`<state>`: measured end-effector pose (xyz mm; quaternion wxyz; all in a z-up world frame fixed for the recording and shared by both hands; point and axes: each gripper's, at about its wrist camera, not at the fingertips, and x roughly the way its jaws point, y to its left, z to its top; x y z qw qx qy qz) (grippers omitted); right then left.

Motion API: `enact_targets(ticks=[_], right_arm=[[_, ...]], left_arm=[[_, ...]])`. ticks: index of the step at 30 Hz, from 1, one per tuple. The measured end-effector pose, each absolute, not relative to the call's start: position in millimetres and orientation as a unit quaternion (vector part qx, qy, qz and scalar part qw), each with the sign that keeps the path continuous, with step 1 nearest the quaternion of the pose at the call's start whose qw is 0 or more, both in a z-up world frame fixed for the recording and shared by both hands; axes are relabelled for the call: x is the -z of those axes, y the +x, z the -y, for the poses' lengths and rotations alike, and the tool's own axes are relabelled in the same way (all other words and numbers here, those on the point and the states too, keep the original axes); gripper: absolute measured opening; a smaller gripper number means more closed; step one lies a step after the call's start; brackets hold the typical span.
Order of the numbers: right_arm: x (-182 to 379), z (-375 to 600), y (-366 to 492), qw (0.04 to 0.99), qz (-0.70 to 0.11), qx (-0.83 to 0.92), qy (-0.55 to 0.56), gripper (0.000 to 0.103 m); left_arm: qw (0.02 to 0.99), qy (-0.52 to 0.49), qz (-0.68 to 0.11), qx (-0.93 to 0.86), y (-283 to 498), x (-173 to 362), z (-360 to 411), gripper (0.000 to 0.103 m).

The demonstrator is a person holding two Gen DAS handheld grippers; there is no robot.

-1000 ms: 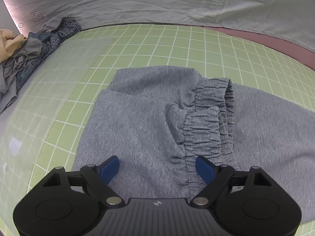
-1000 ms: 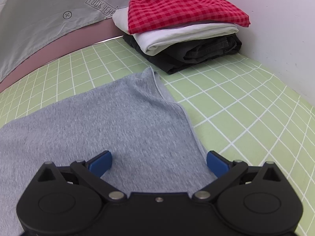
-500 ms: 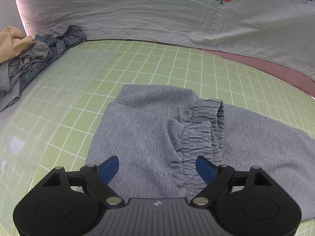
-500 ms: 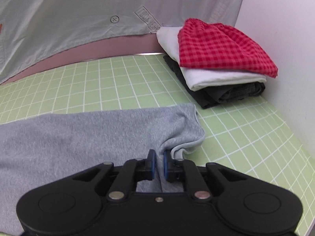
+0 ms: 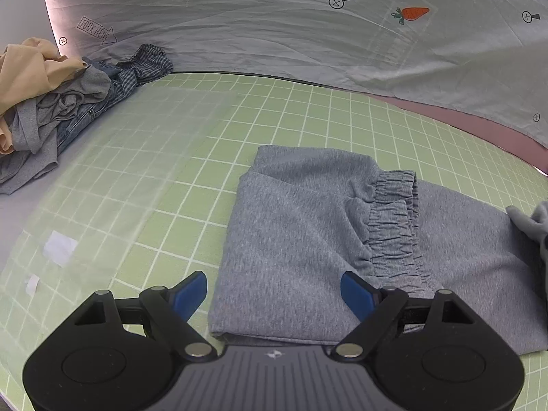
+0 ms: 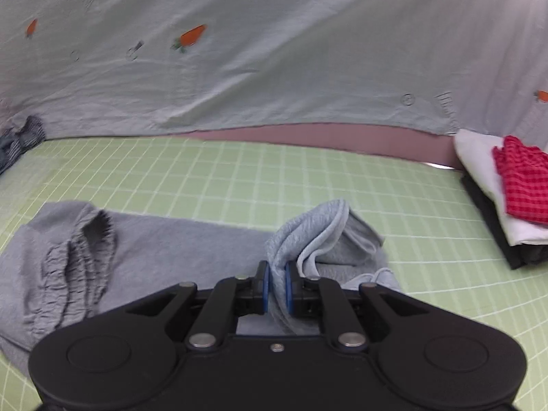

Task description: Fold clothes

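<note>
Grey sweatpants lie partly folded on the green grid mat, their gathered elastic waistband facing up. My left gripper hovers open over the near left edge of the folded part, nothing between its blue fingers. In the right wrist view my right gripper is shut on the leg end of the sweatpants, which is lifted and bunched above the flat leg; the waistband lies to the left. That raised end shows at the right edge of the left wrist view as a grey fold.
A heap of unfolded clothes sits at the mat's far left. A folded stack topped by a red checked cloth stands at the far right. A pale printed sheet hangs behind the table. Bare mat lies between the sweatpants and both piles.
My right gripper closed on the leg end, lifted it and carried it left toward the waistband. My left gripper drew back and up, staying open.
</note>
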<state>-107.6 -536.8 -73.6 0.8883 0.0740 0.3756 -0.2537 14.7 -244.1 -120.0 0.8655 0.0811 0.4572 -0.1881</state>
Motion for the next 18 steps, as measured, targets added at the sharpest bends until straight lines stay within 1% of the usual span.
enact_targets(ticks=[1,4,5,6,7,9,10,12,15,18], right_arm=[[81.7,523.2,-94.8,0.887,-0.388,0.239,0.072,0.02],[94.5,491.9,-77.7,0.885,-0.409,0.213,0.067,0.033],[91.3,485.4,-80.7,0.89,-0.4,0.208,0.065,0.036],[86.3,485.1,-85.2,0.895,-0.389,0.209,0.067,0.043],[81.4,484.9,-89.8,0.899,-0.378,0.209,0.068,0.045],[73.0,496.5,-100.3,0.899,-0.357,0.238,0.084,0.045],[71.2,505.0,-105.8,0.897,-0.348,0.256,0.094,0.042],[76.3,523.2,-113.2,0.884,-0.352,0.289,0.104,0.04],[84.0,550.3,-124.3,0.863,-0.357,0.338,0.119,0.039],[99.0,565.4,-123.5,0.85,-0.368,0.351,0.135,0.038]], left_arm=[[0.865,0.082,-0.458,0.189,15.1,120.1,240.9,0.086],[0.865,0.082,-0.457,0.189,17.2,120.8,232.3,0.086],[0.866,0.081,-0.456,0.187,18.4,120.8,230.0,0.086],[0.867,0.079,-0.455,0.185,19.7,120.9,227.9,0.086],[0.868,0.076,-0.456,0.183,21.5,121.3,226.3,0.086],[0.869,0.069,-0.456,0.18,25.5,122.6,224.3,0.086],[0.869,0.067,-0.456,0.179,27.7,123.5,223.9,0.086],[0.87,0.066,-0.457,0.176,32.1,125.5,224.9,0.086],[0.87,0.068,-0.457,0.173,39.9,129.9,227.9,0.086],[0.869,0.078,-0.458,0.169,48.9,135.4,232.8,0.086]])
